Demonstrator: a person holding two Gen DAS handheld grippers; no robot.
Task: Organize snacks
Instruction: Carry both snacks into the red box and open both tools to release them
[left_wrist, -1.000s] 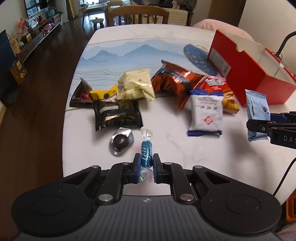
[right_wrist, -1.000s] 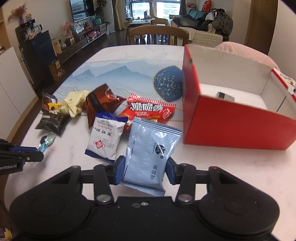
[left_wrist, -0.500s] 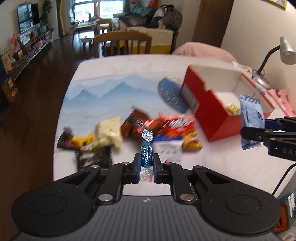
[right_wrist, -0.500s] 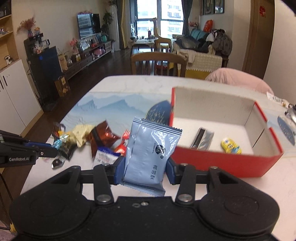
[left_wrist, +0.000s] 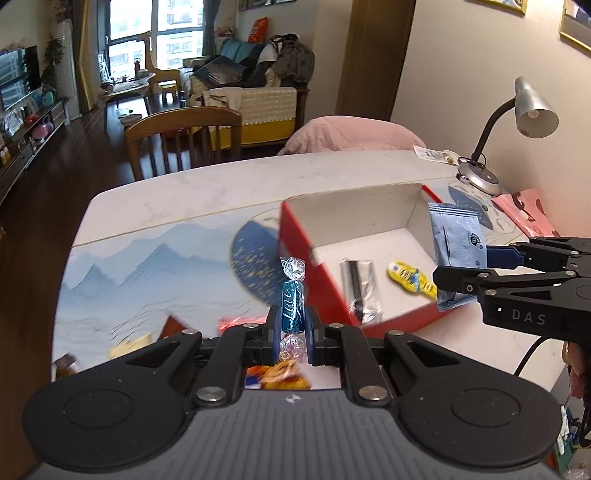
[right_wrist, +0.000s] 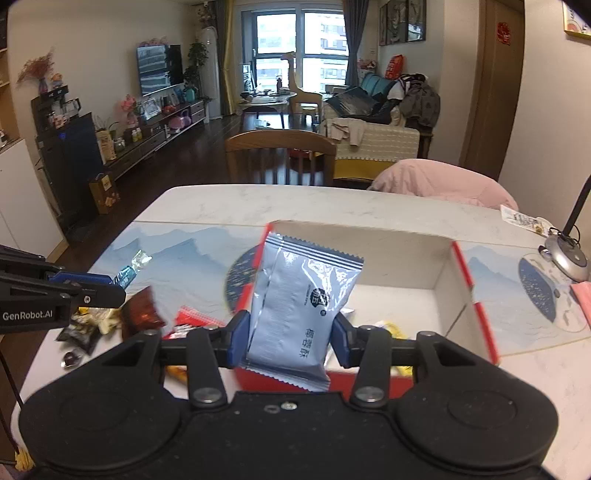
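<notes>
Left wrist view: two snacks are seen already inside the open red cardboard box (left_wrist: 317, 273), a blue twist-wrapped candy (left_wrist: 292, 304) is clamped in the left gripper (left_wrist: 291, 334), a pale blue foil packet (right_wrist: 299, 314) in the right gripper (right_wrist: 291, 341), and several loose snack packets (right_wrist: 110, 325) are left far left on the white marble table (right_wrist: 295, 201).

Right gripper (right_wrist: 291, 338) low centre, blue pads clamped on pale blue snack packet (right_wrist: 301, 314), packet upright, dark print on front. Behind packet: red box (right_wrist: 476, 314), open top, white inside, yellow sweet (right_wrist: 391, 328) partly visible on box floor. Box stands on white table (right_wrist: 258, 203) with blue mountain-print mat (right_wrist: 177, 247). Left gripper (right_wrist: 110, 282) at left edge, pinching blue wrapped candy (right_wrist: 127, 275). Below it, loose snack packs (right_wrist: 136, 317) heaped on table, blurred. Wooden chair (right_wrist: 280, 155) beyond table. Lamp base (right_wrist: 567, 256) at right.
</notes>
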